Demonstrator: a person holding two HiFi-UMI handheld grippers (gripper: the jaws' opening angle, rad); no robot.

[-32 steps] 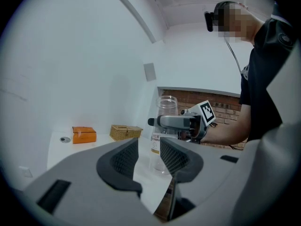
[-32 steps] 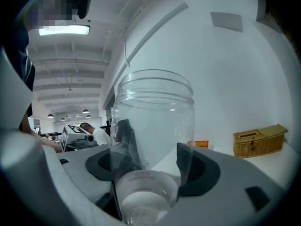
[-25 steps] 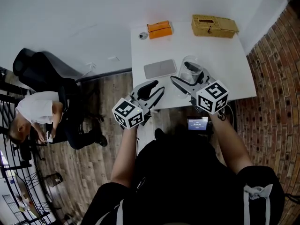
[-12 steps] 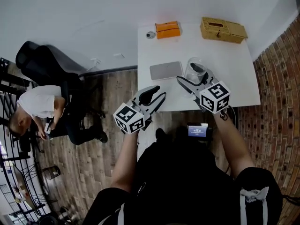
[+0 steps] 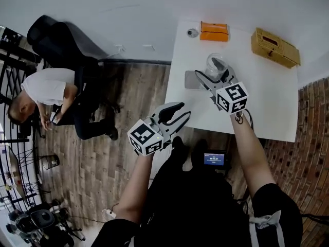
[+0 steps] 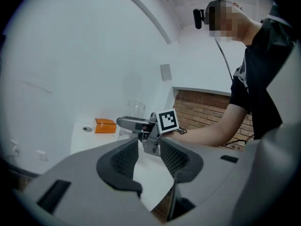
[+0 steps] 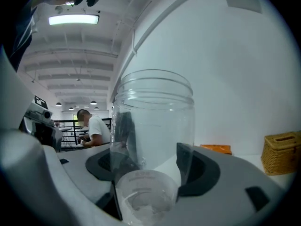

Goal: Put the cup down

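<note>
1. The right gripper [image 5: 209, 72] has its jaws clamped on the clear, round plastic cup [image 7: 153, 135], held upright over the white rectangular table [image 5: 267, 102], probably so it lands flat; base contact is unclear
2. The left gripper [image 5: 181, 112], at the cup's 7 o'clock, has jaws apart and empty, keeping clear

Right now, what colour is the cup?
The cup is clear; best in the right gripper view.

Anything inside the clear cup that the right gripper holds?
The cup looks empty: through its clear walls only the right gripper's pads show, one on each side. A trace of clear liquid at its base cannot be ruled out.
</note>
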